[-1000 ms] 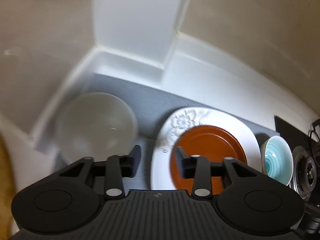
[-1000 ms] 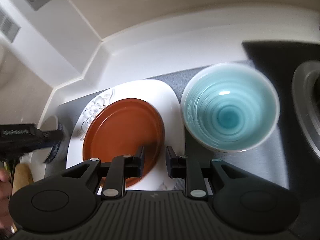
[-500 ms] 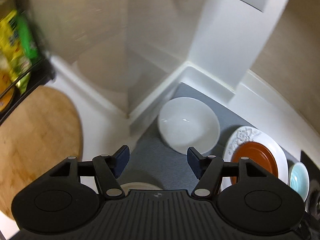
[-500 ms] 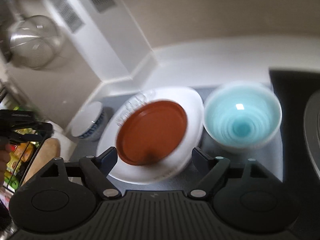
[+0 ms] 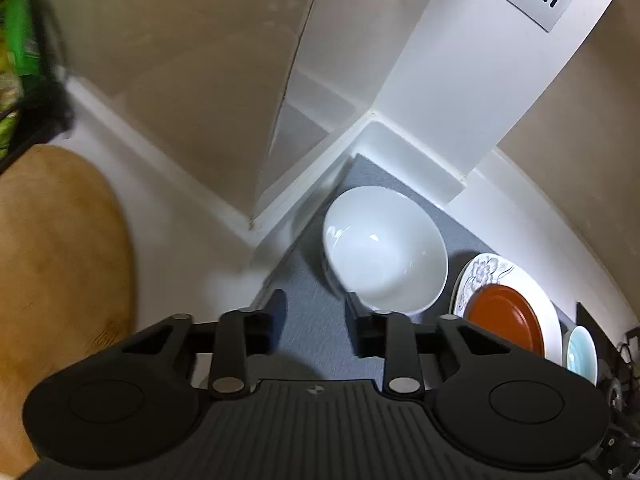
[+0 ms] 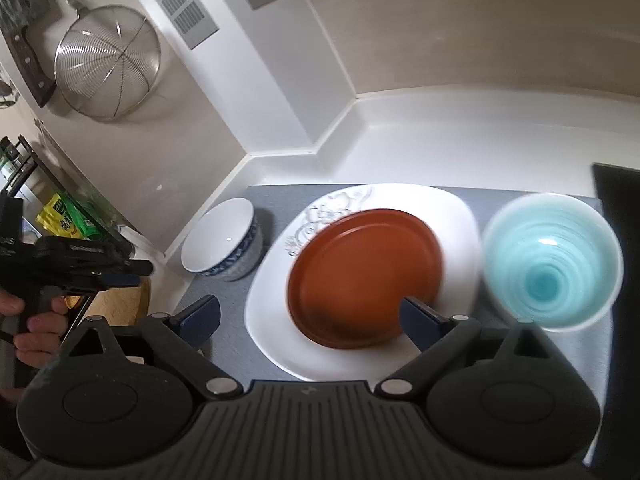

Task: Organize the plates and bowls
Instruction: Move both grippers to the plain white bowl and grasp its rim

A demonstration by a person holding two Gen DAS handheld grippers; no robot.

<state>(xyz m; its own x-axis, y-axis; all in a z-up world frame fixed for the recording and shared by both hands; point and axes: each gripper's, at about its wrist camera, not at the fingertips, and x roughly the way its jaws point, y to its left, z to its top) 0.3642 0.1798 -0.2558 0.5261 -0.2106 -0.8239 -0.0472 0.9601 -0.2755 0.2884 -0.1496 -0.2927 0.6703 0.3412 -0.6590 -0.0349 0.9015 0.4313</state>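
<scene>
A white bowl with a blue pattern outside (image 5: 384, 248) (image 6: 224, 240) stands at the left end of a grey mat (image 5: 316, 340). Beside it a small brown plate (image 6: 364, 276) (image 5: 506, 322) lies on a large white floral plate (image 6: 276, 320) (image 5: 484, 268). A light blue bowl (image 6: 552, 272) (image 5: 580, 354) stands to their right. My left gripper (image 5: 316, 318) is open and empty, raised above the mat near the white bowl. My right gripper (image 6: 310, 320) is wide open and empty, raised above the front of the plates. The left gripper also shows in the right wrist view (image 6: 136, 274).
A wooden cutting board (image 5: 52, 264) lies on the white counter to the left. A rack with green packets (image 6: 64, 220) stands by the wall. A metal strainer (image 6: 106, 60) and a cleaver (image 6: 28, 60) hang on the wall. A dark stovetop (image 6: 618, 196) borders the mat on the right.
Both grippers have opened and pulled back and up from the dishes. The left one swung left, bringing the cutting board into view. The dishes have not moved.
</scene>
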